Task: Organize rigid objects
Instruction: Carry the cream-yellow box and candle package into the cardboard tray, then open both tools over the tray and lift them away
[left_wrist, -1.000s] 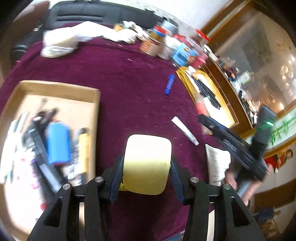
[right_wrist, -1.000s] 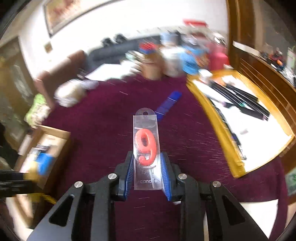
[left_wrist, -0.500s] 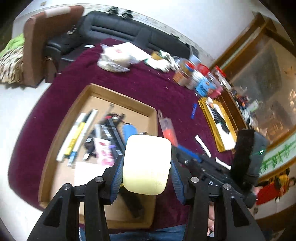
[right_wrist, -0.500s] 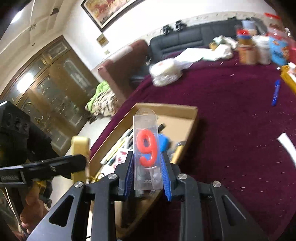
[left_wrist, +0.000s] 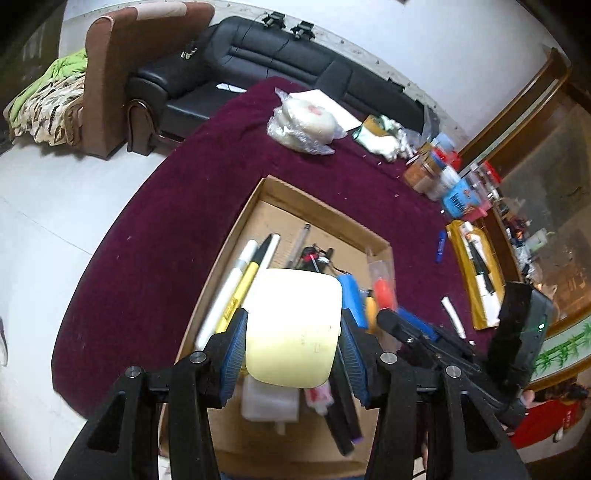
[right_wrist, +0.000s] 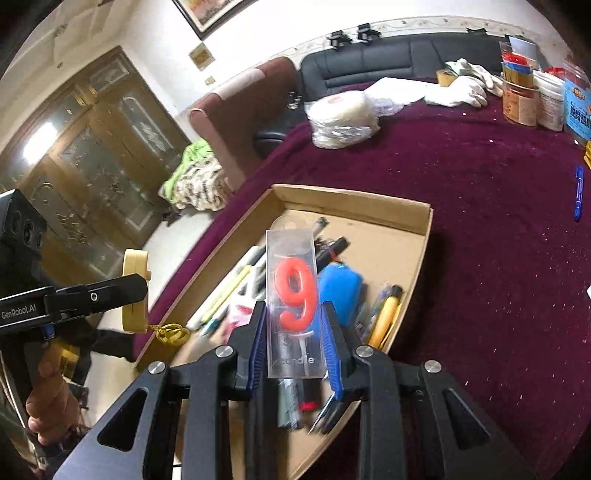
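Maroon-clothed table (left_wrist: 177, 206), far edge crowded with jars (right_wrist: 535, 99). Cardboard tray (right_wrist: 354, 206) near front edge, full of pens, contents partly hidden and blurred. Left gripper (left_wrist: 291, 347) clamped on pale yellow disc (left_wrist: 293, 328); right gripper (right_wrist: 295, 354) clamped on clear-boxed red "9" candle (right_wrist: 295, 295), both over tray.

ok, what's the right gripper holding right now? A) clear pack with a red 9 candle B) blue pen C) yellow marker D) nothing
A: the right gripper is shut on the clear candle pack, red 9 visible inside, above the cardboard tray.
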